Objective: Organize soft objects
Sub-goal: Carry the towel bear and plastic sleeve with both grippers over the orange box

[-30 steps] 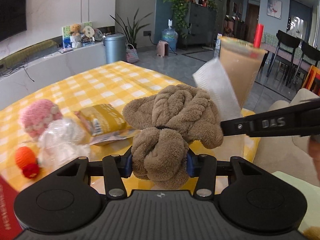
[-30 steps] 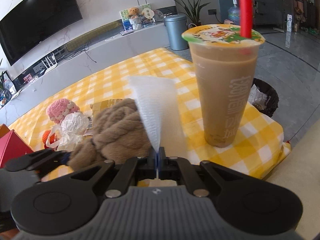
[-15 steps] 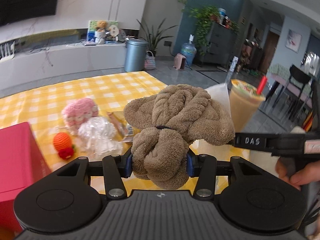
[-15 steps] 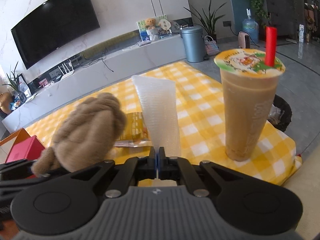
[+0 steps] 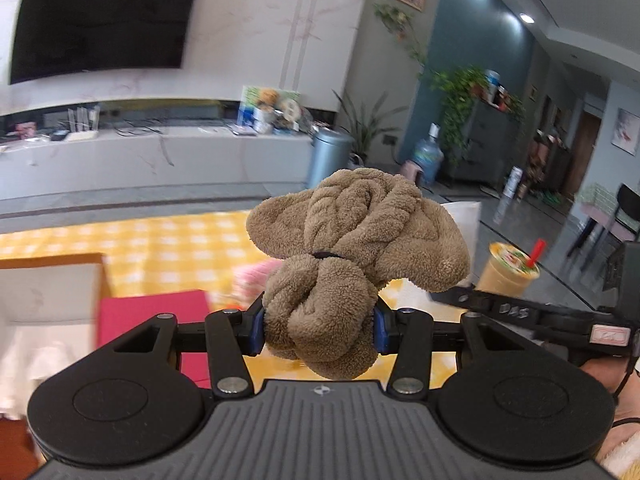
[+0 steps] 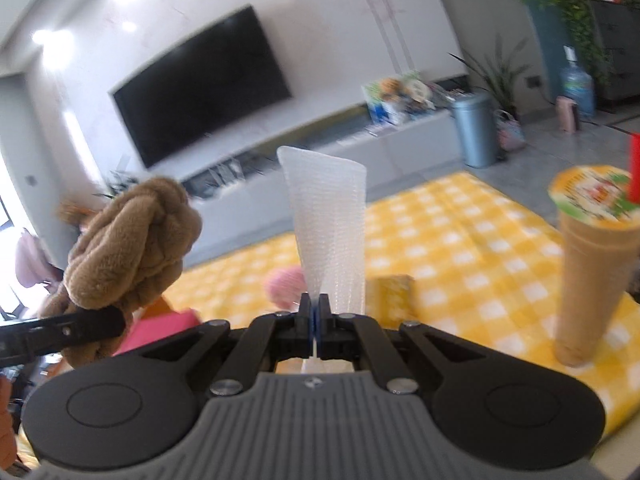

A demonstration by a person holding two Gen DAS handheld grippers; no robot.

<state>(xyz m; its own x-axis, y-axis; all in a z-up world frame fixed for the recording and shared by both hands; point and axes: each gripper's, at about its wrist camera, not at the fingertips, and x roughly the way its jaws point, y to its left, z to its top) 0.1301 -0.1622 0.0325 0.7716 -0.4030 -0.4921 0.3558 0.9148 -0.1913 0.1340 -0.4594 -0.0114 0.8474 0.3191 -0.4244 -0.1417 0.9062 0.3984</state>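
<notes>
My left gripper (image 5: 319, 330) is shut on a knotted brown plush towel (image 5: 352, 248), lifted above the yellow checked table (image 5: 160, 240). In the right wrist view the same brown towel (image 6: 132, 240) hangs at the left, above the left gripper's finger (image 6: 68, 330). My right gripper (image 6: 315, 312) is shut on a white textured tissue (image 6: 330, 232) that stands up from its jaws. A pink knitted ball (image 6: 286, 284) lies on the table behind the tissue; in the left wrist view the pink ball (image 5: 256, 274) is mostly hidden by the towel.
A red box (image 5: 152, 320) and an open white-lined box (image 5: 44, 300) sit at the left. A tall milk-tea cup (image 6: 588, 264) with a red straw stands at the right table edge. A yellow snack packet (image 6: 394, 294) lies mid-table. A hand (image 5: 604, 368) holds the right gripper.
Both grippers rose and swung left with their loads. The view lifted toward the TV wall; the red box and white box came into the left view, and the cup slid right.
</notes>
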